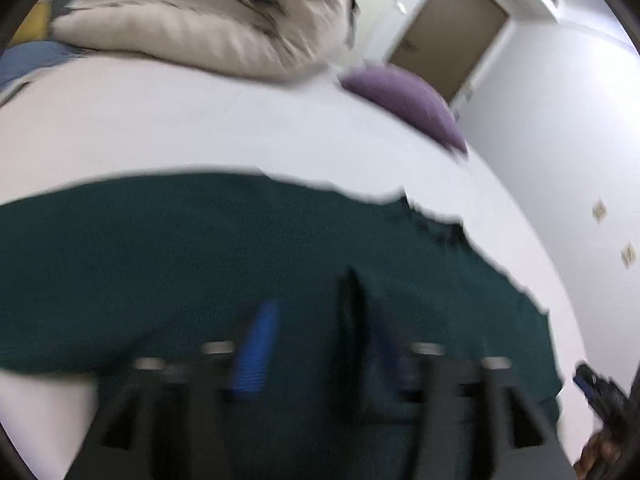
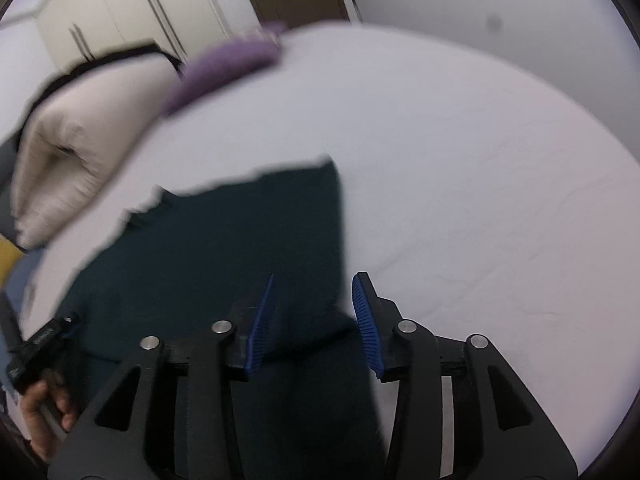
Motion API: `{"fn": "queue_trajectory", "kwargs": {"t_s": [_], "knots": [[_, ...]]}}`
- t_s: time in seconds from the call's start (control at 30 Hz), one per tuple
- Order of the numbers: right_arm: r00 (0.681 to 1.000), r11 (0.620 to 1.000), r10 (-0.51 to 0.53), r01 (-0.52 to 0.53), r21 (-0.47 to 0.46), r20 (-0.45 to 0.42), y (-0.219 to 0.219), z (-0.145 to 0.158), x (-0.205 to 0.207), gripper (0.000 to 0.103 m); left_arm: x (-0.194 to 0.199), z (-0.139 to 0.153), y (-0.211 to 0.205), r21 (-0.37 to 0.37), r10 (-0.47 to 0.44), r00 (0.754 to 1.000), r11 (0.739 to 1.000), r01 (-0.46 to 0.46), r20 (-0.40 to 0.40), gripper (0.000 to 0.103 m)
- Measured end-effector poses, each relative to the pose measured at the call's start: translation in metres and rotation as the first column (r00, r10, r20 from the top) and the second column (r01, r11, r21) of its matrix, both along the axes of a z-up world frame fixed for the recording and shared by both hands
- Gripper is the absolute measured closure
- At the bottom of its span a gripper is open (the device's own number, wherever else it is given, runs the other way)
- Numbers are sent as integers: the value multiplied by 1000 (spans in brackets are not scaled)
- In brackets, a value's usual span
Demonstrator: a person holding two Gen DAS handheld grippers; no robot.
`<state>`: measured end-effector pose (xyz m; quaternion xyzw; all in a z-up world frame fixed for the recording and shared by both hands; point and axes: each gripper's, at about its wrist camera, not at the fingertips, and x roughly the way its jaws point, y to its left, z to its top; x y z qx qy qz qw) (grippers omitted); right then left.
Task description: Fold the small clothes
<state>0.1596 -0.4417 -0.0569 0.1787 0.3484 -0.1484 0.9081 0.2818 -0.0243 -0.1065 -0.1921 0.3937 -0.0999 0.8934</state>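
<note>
Garment work looks partly done: the dark green sweater lies folded on the white bed. Both the left hand-held gripper and the right hand-held gripper stand spread, with cloth between the pads but not pinched. More folding probably remains.

White bed, brown door

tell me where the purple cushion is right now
The purple cushion lies at the far edge of the white bed, just right of the folded cream duvet and beyond the green sweater; the right wrist view shows it upper left.
</note>
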Motion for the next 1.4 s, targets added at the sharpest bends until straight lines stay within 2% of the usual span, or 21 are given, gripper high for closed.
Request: {"fn": "queue_trajectory", "kwargs": {"t_s": [0.03,0.07,0.13,0.2,0.27,0.33,0.47,0.53,0.7,0.83,0.87,0.9,0.97,1.03,1.07,1.13,1.2,1.23,1.3,1.33,1.4], "knots": [[999,1000,6,-5,-16,33,9,10,-12,48,-14,12,17,-33,23,999,999,-22,30,24],[998,1000,14,-13,-20,60,17,16,-21,42,-26,19,30,-56,33,998,998,-30,51,24],[992,997,74,-73,-6,103,37,29,-42,37,-53,28,72,-99,73,994,993,-65,75,24],[984,989,145,-146,7,109,64,34,-54,35,-74,26,119,-165,155,987,975,-146,44,24],[972,976,206,-213,55,110,86,33,-60,35,-101,15,181,-272,267,964,927,-259,-6,24],[964,958,243,-256,126,111,100,34,-73,35,-127,0,237,-312,381,922,870,-382,-65,24],[947,925,309,-320,206,82,142,19,-77,35,-167,-27,308,-386,513,842,752,-534,-165,23],[940,907,334,-341,247,73,159,11,-79,35,-178,-34,326,-450,532,828,705,-548,-175,24],[933,889,357,-357,288,56,194,2,-97,35,-166,-43,344,-539,557,807,627,-562,-194,24],[932,889,357,-359,283,61,214,-2,-113,35,-140,-54,362,-566,583,777,567,-598,-238,47],[933,889,356,-358,285,62,214,-3,-114,35,-136,-57,365,-570,586,771,555,-605,-248,59],[934,889,351,-354,291,65,214,-4,-118,35,-133,-63,370,-579,589,761,532,-617,-270,66],[938,886,339,-344,311,69,207,-2,-123,35,-134,-76,383,-605,597,737,471,-642,-317,92],[943,882,325,-329,338,71,197,-3,-128,35,-136,-82,388,-634,599,721,415,-653,-350,91],[945,881,318,-323,346,73,195,-5,-132,35,-135,-78,387,-626,603,720,425,-654,-343,93],[947,880,312,-318,354,76,189,-7,-135,35,-132,-56,378,-562,630,722,501,-658,-285,93],[950,878,303,-311,365,80,182,-11,-136,35,-129,-36,364,-529,628,743,560,-638,-232,94],[951,877,298,-306,369,82,178,-13,-138,35,-123,-20,352,-494,616,764,612,-617,-192,94],[955,880,283,-294,373,84,172,-16,-141,35,-111,4,327,-435,578,806,696,-571,-131,94],[957,881,276,-287,376,86,168,-16,-142,35,-100,23,305,-374,541,837,761,-530,-84,94],[961,882,258,-277,382,99,158,-16,-146,35,-84,51,263,-258,468,884,853,-454,-6,94]]}}
